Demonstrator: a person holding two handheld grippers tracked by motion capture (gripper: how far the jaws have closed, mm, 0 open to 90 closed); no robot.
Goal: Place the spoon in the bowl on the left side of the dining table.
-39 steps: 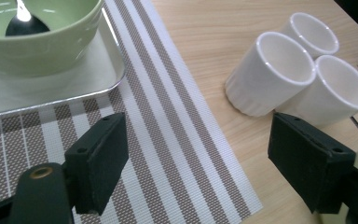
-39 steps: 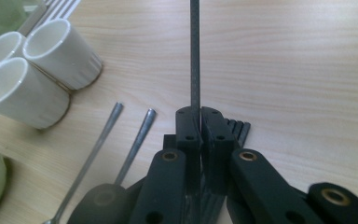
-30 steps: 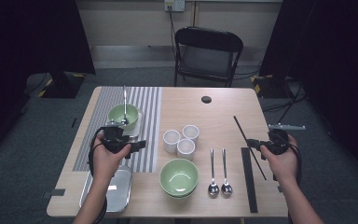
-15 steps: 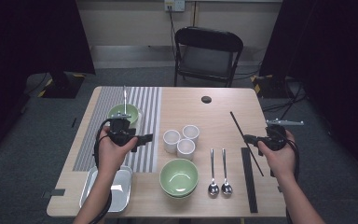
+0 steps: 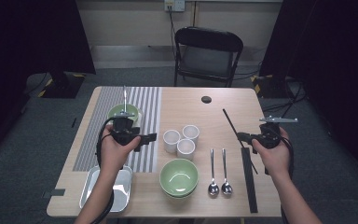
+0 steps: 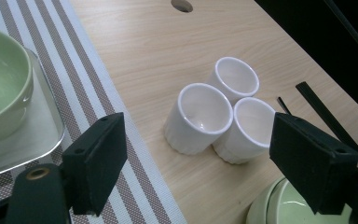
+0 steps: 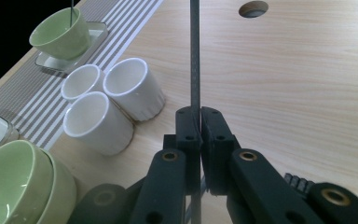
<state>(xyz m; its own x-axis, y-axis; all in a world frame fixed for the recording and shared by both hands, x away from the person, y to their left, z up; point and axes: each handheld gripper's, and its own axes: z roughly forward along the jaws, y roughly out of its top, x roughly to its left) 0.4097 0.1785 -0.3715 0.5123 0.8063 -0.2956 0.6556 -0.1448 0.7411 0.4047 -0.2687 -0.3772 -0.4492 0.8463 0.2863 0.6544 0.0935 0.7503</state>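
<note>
Chopstick (image 7: 195, 65) is clamped between the right tongs (image 7: 199, 122) above the table (image 7: 298, 70); left tongs (image 6: 200, 163) are spread wide, nothing gripped.

3 cameras: 1 fixed overhead, 1 riding on each gripper.
The high view looks forward and down over the whole table (image 5: 223, 100). Both gripper views sit close above it, sharing the 3 white cups (image 6: 216, 112) at centre frame, left in the right gripper view.

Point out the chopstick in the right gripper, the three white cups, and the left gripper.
chopstick (image 7: 195, 60), right gripper view, mid-shaft above the jaws
white cups (image 6: 200, 116), left gripper view, the nearest cup's wall
left gripper (image 6: 200, 170), left gripper view, midway between its open pads
</note>
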